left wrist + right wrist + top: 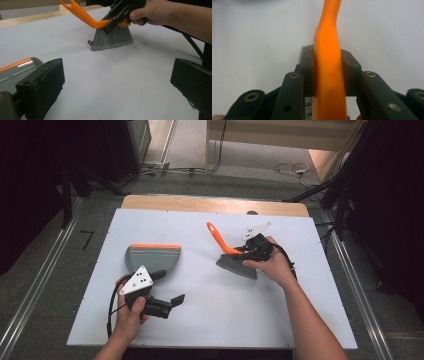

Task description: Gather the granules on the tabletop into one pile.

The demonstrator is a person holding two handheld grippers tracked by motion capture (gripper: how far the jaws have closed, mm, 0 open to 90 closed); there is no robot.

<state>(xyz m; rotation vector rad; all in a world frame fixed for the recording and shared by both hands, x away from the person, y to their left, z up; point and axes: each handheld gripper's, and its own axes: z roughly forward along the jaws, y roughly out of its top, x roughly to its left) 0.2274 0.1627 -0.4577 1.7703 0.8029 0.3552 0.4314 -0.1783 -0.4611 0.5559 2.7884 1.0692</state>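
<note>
Table (210,320): your white work surface; it carries the dustpan and the brush, well apart.
Dustpan (152,257): grey with an orange edge, flat on the table at your left, just beside the left gripper (172,287).
Brush (235,262): bristles down on the table, orange handle rising up and away.
Right gripper (328,75): clamped on the orange handle; both pads press its sides.
Left gripper: jaws stand apart, holding nothing.
Step in hand: judged to be sweeping toward the dustpan.
Next move: draw the bristles toward the dustpan; steady the pan with your left gripper.
Crumbs (89,42): the left gripper view shows small dark bits at the bristle edge.
</note>
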